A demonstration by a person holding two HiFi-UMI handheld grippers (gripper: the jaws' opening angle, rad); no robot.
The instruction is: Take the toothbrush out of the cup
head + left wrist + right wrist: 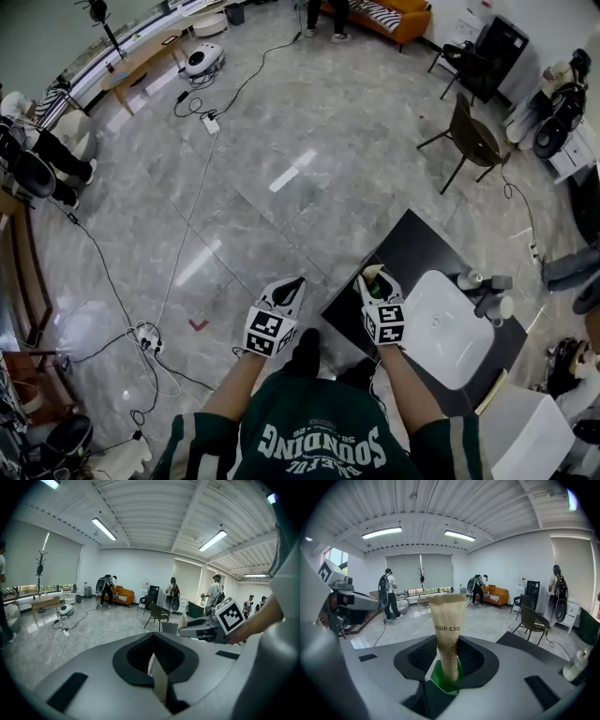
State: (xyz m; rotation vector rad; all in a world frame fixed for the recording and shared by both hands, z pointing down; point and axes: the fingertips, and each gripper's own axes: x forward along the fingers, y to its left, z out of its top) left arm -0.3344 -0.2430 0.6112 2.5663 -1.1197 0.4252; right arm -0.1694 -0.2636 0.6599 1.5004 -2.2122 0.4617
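1. My right gripper has its jaws clamped on an upright pale tube, green cap down. Only the right gripper view shows its "HIGH-END" print.
2. My left gripper has its jaws together, with nothing between them.
3. The head view alone shows the left gripper over the floor and the right gripper over the black table, near the basin.
4. Containers stand beside the basin; I cannot pick out a toothbrush.
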